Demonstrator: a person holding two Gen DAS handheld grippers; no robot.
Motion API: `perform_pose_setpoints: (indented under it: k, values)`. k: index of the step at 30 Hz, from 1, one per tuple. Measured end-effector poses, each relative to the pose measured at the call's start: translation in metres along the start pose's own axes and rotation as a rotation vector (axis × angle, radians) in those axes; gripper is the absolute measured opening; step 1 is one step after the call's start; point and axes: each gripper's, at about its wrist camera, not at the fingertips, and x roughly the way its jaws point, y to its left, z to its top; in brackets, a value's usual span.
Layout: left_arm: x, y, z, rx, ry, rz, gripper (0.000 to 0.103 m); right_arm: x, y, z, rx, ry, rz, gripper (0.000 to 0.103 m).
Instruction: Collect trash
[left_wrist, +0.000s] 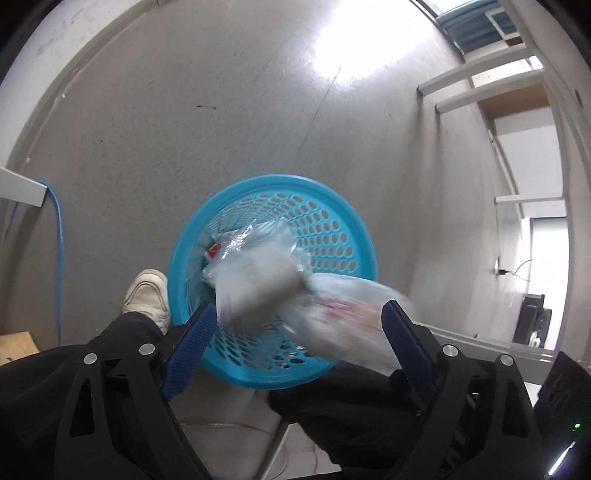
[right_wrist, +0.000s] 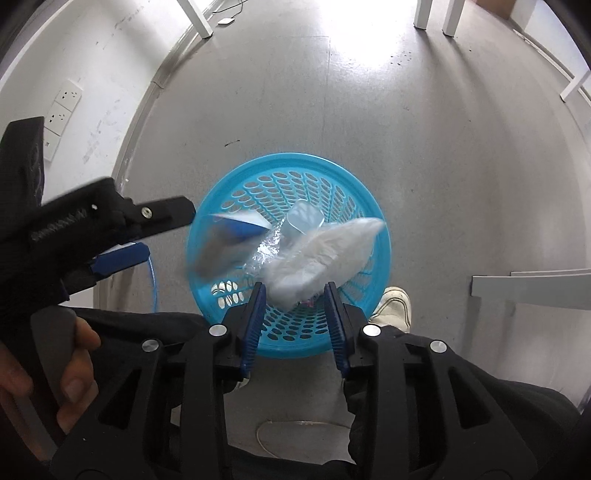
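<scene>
Trash: a blurred clear plastic bag (right_wrist: 325, 247) with white contents sits over the mouth of the blue perforated basket (right_wrist: 288, 166), just ahead of the right gripper (right_wrist: 295, 295). Its blue-padded jaws are part-open; the bag's near end lies at the gap between the tips, pads not pressing on it as far as the view shows. More clear wrap and a small clear cup (right_wrist: 303, 219) lie deeper in the basket.

A second piece, a blurred grey-white packet (left_wrist: 258, 284), is over the basket between the left gripper (left_wrist: 299, 314) jaws, which stand wide apart and clear of it. From the right wrist view the same piece shows as a blue-and-white smear (right_wrist: 236, 232) at the basket's left rim, off the left gripper's tip. A small red-and-yellow scrap (left_wrist: 213, 252) is visible low in the basket.

Basket stands on grey floor (left_wrist: 221, 110), both grippers pointing steeply down into it. White shoe (left_wrist: 147, 291) touching or just beside the basket rim, black trouser legs (left_wrist: 122, 339) either side. Blue cable (left_wrist: 57, 229) along the wall on the left, white table legs (right_wrist: 528, 288) to the right. A bare hand (right_wrist: 74, 369) grips the left gripper's handle
</scene>
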Motion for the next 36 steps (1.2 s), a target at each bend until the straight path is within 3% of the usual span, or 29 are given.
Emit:
perform_pose_setpoints:
  k: [6,14,18,22,28,36]
  values:
    - [-0.027,0.005,-0.017,0.013,-0.033,-0.011,0.089,-0.02,0.007,-0.011,-0.046,-0.029,0.015,0.04]
    - [-0.078,-0.016,-0.051,0.207,-0.167,0.134,0.089,-0.066,0.015,-0.035,-0.108,-0.102,0.023,0.048]
    - [-0.097,-0.022,-0.07,0.284,-0.19,0.175,0.09,-0.091,0.016,-0.051,-0.143,-0.136,0.005,0.053]
    - [-0.116,-0.022,-0.088,0.344,-0.195,0.176,0.096,-0.114,0.014,-0.064,-0.161,-0.157,0.017,0.074]
    - [-0.143,-0.021,-0.113,0.399,-0.221,0.147,0.097,-0.142,0.008,-0.086,-0.182,-0.194,0.066,0.094]
    - [-0.146,-0.031,-0.123,0.442,-0.228,0.166,0.097,-0.147,0.01,-0.087,-0.182,-0.189,0.096,0.094]
